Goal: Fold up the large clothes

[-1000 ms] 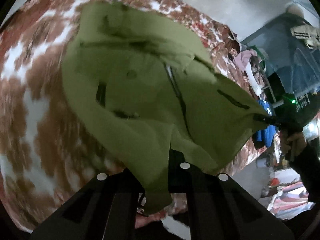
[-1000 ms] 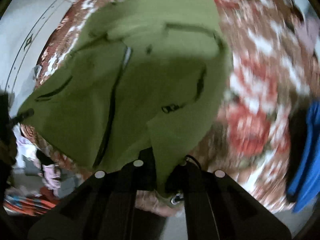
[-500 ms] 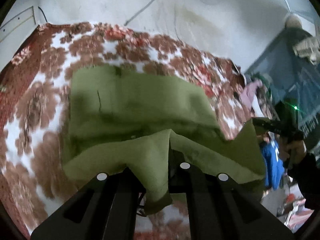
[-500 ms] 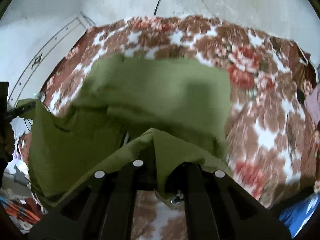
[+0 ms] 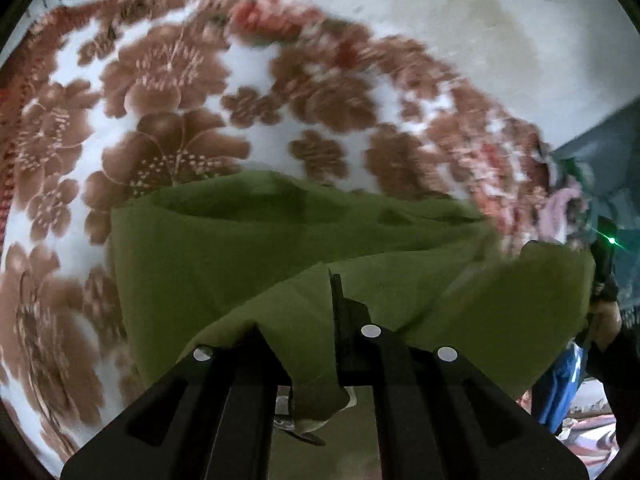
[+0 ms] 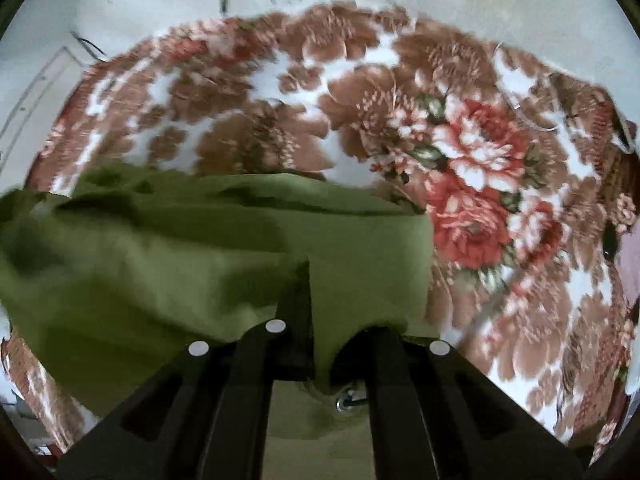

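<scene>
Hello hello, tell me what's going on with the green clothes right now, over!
Left gripper shut on the green garment. Right gripper shut on it too. Garment draped over the floral blanket, near edge lifted. Nothing in the way.

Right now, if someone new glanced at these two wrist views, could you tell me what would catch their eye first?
The olive-green garment fills the lower middle of both views, bunched on the bed, with an edge pinched in the shut left gripper and another in the shut right gripper. Behind it spreads the floral blanket, brown and red blooms on white, reaching back to a pale wall.
</scene>
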{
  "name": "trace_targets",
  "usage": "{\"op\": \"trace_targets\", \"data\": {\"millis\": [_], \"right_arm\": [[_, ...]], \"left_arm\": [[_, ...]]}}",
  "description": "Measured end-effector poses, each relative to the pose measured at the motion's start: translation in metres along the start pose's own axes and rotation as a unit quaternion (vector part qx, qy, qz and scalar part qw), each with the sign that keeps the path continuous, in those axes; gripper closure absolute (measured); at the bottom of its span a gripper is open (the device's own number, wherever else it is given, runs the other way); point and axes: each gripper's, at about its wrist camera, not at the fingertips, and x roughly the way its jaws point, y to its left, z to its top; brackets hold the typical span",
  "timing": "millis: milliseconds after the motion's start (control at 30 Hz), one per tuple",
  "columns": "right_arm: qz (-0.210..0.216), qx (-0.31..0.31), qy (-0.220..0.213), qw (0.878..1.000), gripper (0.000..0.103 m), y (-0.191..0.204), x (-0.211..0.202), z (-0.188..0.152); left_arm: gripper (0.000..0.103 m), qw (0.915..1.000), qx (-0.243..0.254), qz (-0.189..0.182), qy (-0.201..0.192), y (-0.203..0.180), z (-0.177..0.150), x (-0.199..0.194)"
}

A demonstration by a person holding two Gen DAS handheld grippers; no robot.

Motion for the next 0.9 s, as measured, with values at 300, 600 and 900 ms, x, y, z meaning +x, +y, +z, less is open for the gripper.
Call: {"op": "trace_targets", "data": {"millis": [300, 600, 900], "right_arm": [[-0.004, -0.012, 0.054, 0.998, 0.097, -0.023, 0.089, 0.023], [0.134, 0.052, 0.065, 0.988, 0.024, -0.056, 0.059, 0.024], [0.182, 0.085, 0.008, 0.98, 0.005, -0.072, 0.0, 0.029]], "left_arm": [[0.095, 0.9957, -0.073, -0.008, 0.057, 0.056, 0.024, 0.058], [0.021, 0.9838, -0.162, -0.076, -0.013, 0.087, 0.022, 0.019], [0.015, 0.9887, 0.001, 0.139, -0.056, 0.058, -0.006, -0.021]]}}
